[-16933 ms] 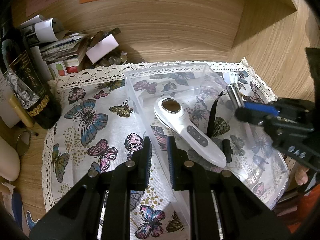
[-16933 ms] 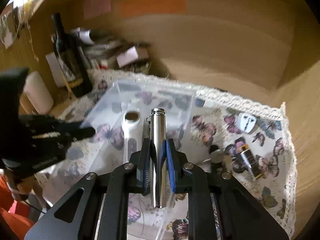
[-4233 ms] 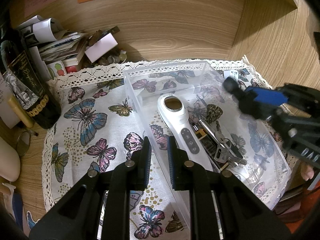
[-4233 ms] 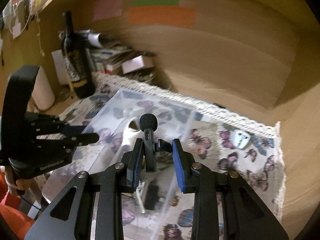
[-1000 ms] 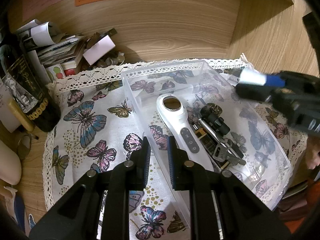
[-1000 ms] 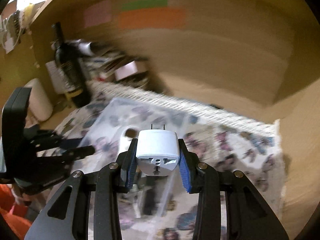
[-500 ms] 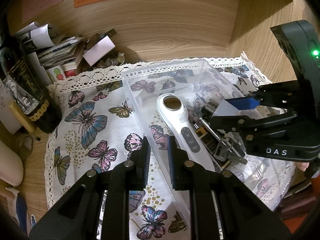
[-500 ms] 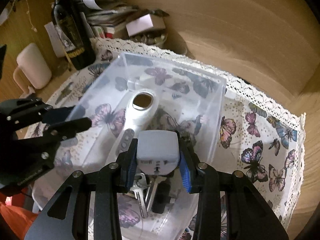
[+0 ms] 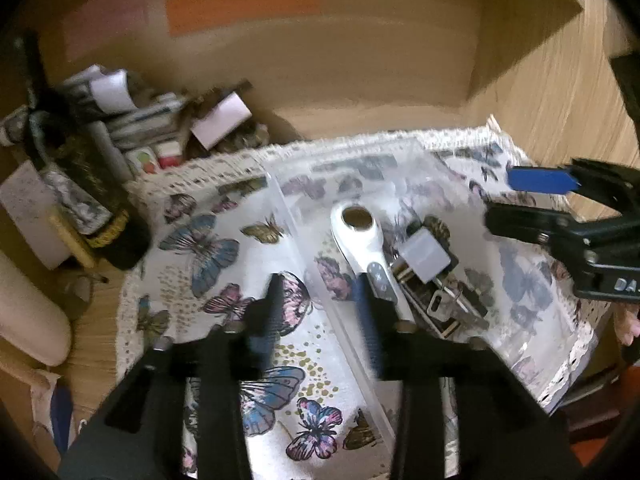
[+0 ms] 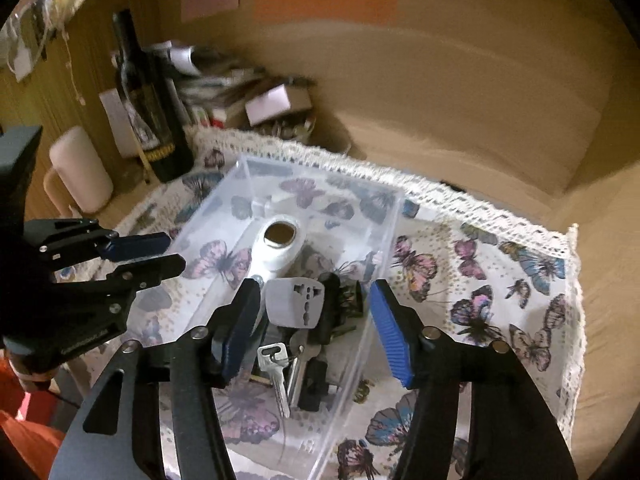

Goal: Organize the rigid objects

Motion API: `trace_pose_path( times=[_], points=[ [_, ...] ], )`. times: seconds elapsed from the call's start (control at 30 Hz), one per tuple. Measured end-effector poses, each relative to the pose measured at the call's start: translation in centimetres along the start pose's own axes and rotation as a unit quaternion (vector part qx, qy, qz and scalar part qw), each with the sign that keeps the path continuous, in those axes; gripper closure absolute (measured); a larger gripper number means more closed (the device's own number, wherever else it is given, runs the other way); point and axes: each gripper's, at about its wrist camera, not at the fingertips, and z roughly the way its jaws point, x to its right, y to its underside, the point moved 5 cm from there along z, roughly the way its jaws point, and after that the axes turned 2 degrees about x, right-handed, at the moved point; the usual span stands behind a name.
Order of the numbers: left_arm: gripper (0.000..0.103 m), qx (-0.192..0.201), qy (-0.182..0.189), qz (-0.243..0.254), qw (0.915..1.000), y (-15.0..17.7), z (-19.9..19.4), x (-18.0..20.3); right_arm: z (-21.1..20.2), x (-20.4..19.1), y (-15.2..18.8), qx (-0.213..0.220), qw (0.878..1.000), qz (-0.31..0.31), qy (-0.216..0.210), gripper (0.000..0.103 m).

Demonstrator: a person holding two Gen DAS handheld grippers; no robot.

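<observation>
We find the white plug adapter [image 10: 295, 302] now lying free in the clear bin [image 10: 384, 216], on top of the keys [image 10: 276, 364] and beside the white handheld device [image 10: 276, 246]; half a second ago the right gripper [image 10: 316, 320] clamped it. That gripper now stands spread and empty above it. The left gripper [image 9: 318, 312], earlier near closed, now gapes astride the bin's near wall. We see nothing loose on the butterfly cloth [image 10: 500, 280], so we judge sorting nearly complete.
</observation>
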Motion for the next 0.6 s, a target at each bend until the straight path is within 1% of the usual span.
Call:
trace_pose_path(
  times=[0.03,0.07,0.1,0.13,0.17,0.2,0.27,0.37,0.4,0.43,0.47,0.53,0.6],
  points=[
    [0.049,0.008,0.000,-0.004,1.0000,-0.2,-0.6,0.0,-0.6,0.0,0.0,0.010,1.000,0.001,0.003,0.042],
    [0.045,0.016,0.000,-0.008,0.9998,-0.3,-1.2,0.1,-1.6,0.0,0.0,0.026,1.000,0.003,0.008,0.038],
    [0.044,0.030,-0.003,-0.011,0.9995,-0.5,-2.1,0.1,-2.5,0.1,0.1,0.041,0.999,0.007,0.012,0.032],
    [0.041,0.043,-0.008,-0.013,0.9990,-0.8,-2.8,0.2,-3.5,0.1,0.1,0.057,0.998,0.011,0.015,0.026],
    [0.035,0.055,-0.011,-0.015,0.9983,-0.9,-3.5,0.3,-4.1,0.1,0.2,0.067,0.998,0.014,0.017,0.023],
    [0.032,0.068,-0.013,-0.016,0.9975,-1.1,-4.2,0.5,-5.3,0.1,0.3,0.084,0.996,0.018,0.022,0.020],
    [0.023,0.096,-0.015,-0.021,0.9951,-1.2,-6.0,0.8,-6.8,0.2,0.5,0.104,0.994,0.022,0.031,0.017],
    [0.017,0.131,-0.017,-0.027,0.9909,-1.2,-8.2,1.6,-9.0,0.3,1.0,0.136,0.989,0.029,0.041,0.007],
    [0.016,0.145,-0.020,-0.029,0.9888,-1.2,-9.1,1.9,-9.8,0.4,1.2,0.150,0.987,0.032,0.049,0.002],
    [0.013,0.158,-0.024,-0.030,0.9867,-1.1,-9.8,2.1,-10.4,0.3,1.4,0.160,0.985,0.033,0.053,0.000],
    [0.010,0.169,-0.027,-0.031,0.9847,-1.1,-10.4,2.4,-10.8,0.2,1.6,0.167,0.984,0.033,0.057,0.000],
    [0.006,0.196,-0.035,-0.034,0.9793,-0.8,-11.8,2.8,-11.8,0.1,1.9,0.183,0.981,0.032,0.061,0.000],
    [0.004,0.214,-0.041,-0.039,0.9751,-0.5,-12.7,3.1,-12.6,0.0,2.2,0.196,0.978,0.034,0.063,0.000]
  ],
)
